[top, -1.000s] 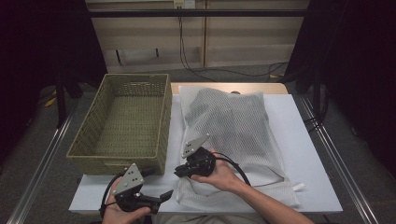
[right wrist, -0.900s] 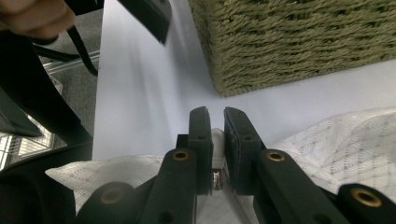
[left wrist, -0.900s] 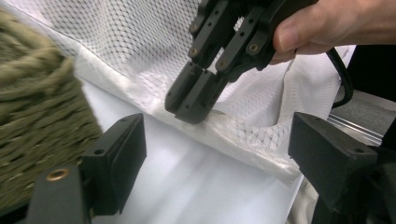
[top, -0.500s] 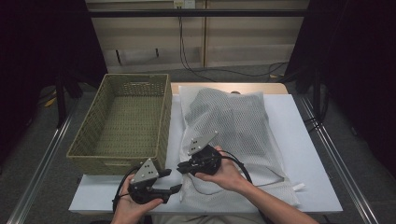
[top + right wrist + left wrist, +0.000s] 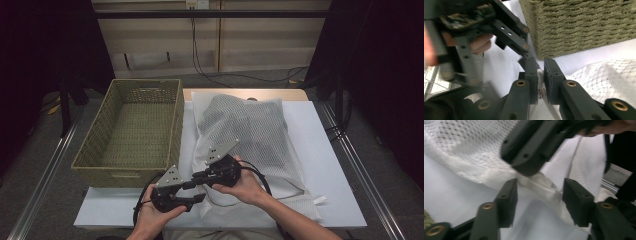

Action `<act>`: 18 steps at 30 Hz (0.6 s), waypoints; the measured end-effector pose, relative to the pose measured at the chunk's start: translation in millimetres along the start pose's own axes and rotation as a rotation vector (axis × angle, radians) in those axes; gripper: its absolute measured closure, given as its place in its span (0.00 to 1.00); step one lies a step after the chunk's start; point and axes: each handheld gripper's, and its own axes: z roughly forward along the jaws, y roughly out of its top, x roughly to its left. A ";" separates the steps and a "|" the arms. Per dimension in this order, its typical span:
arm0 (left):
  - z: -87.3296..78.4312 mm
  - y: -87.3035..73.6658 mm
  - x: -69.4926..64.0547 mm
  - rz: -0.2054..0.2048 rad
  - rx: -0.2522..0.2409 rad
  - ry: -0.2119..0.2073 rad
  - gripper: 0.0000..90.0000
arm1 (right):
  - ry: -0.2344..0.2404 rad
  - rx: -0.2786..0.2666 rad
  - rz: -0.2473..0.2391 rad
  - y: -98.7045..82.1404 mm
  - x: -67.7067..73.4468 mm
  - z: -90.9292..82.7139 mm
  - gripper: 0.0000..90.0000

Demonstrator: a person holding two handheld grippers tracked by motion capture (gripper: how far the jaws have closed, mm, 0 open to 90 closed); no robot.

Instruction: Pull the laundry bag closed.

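Both grippers meet at the mesh bag's [image 5: 250, 135] corner: right gripper [image 5: 540, 75] clamps it, left gripper [image 5: 539, 195] jaws, just closing, straddle it untouched.

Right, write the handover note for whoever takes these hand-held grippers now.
Right hand-held gripper: shut on the near-left edge of the white mesh bag.
Left hand-held gripper: jaws have just been closing around that bunched edge beside the right one; pads not pressing on it yet.
Bag lies on the table, right of the wicker basket, which holds nothing.
Done: the right grip.
Left: probably finish the left grip, then move the bag.
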 end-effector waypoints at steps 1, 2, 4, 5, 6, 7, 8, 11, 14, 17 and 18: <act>1.0 1.0 1.9 -0.006 0.003 0.006 0.63 | 0.006 -0.004 -0.004 0.0 -0.2 -0.8 0.91; 2.2 2.2 3.6 -0.013 -0.005 0.001 0.66 | -0.001 -0.006 -0.004 -0.1 0.2 -1.6 0.91; 2.8 4.1 5.8 -0.018 -0.016 -0.017 0.75 | 0.001 -0.008 -0.007 -0.9 0.5 -3.7 0.91; 2.6 4.4 6.3 -0.020 -0.015 -0.025 0.79 | 0.001 -0.006 -0.003 -1.4 0.7 -5.1 0.91; 2.4 4.2 6.2 -0.022 -0.015 -0.030 0.84 | 0.001 -0.010 -0.004 -2.6 0.5 -7.1 0.91; 2.0 4.2 5.8 -0.014 -0.007 -0.030 0.87 | 0.001 -0.012 0.000 -3.3 0.4 -8.1 0.91; 2.3 4.2 5.9 -0.009 -0.004 -0.039 0.92 | 0.011 -0.015 0.006 -4.5 0.4 -9.3 0.91; 3.7 4.0 4.9 -0.012 0.009 -0.032 0.95 | 0.010 -0.011 -0.001 -7.7 1.6 -11.2 0.91; 3.9 3.4 6.3 -0.026 0.010 -0.032 0.95 | 0.012 -0.016 -0.002 -12.3 2.5 -15.6 0.91; 4.3 3.1 6.2 -0.028 0.009 -0.029 0.96 | 0.002 -0.019 -0.006 -17.7 4.3 -20.4 0.89; 4.4 3.0 6.4 -0.033 0.006 -0.027 0.96 | -0.007 -0.012 -0.010 -19.4 4.8 -21.7 0.89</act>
